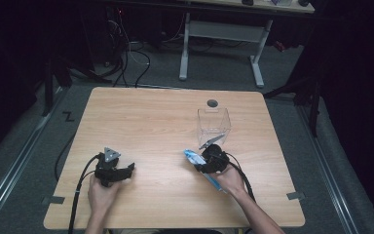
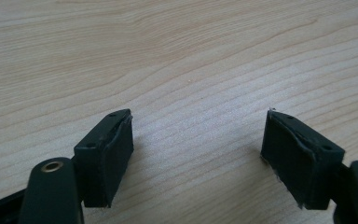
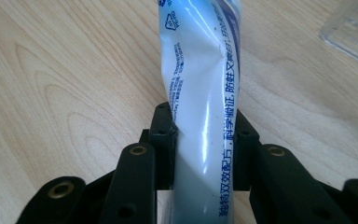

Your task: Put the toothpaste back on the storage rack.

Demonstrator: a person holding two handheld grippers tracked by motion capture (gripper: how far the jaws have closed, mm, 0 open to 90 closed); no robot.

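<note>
The right claw point(image 3: 205, 140), nearest the person's edge of the light wooden counter point(image 1: 151, 122), is pinching a soft white-and-blue plastic tube with printed lettering point(image 3: 200, 93); in the right gripper view its black jaws press on both sides of the tube's lower body, and the tube runs up and away between them over the wood grain, creased a little where it bends. In the high view the same right claw point(image 1: 209, 161) sits in the person's right hand point(image 1: 230, 180) at the counter's right-hand half, with the tube point(image 1: 193, 156) lying slantwise through the grip, one end showing toward the counter's middle and the other toward the person's wrist; whether the tube touches the wood or is lifted just off it I cannot tell from this height. The left claw point(image 2: 196, 154) is spread wide with bare counter between its pads, and in the high view it point(image 1: 126, 170) rests low over the left-hand half, held by the left hand point(image 1: 102, 192), well apart from the right one. Just beyond the right claw stands a clear plastic rectangular box point(image 1: 213, 127), open at the top, and behind that a round grey cable hole point(image 1: 212, 103) is set near the counter's far edge.
</note>
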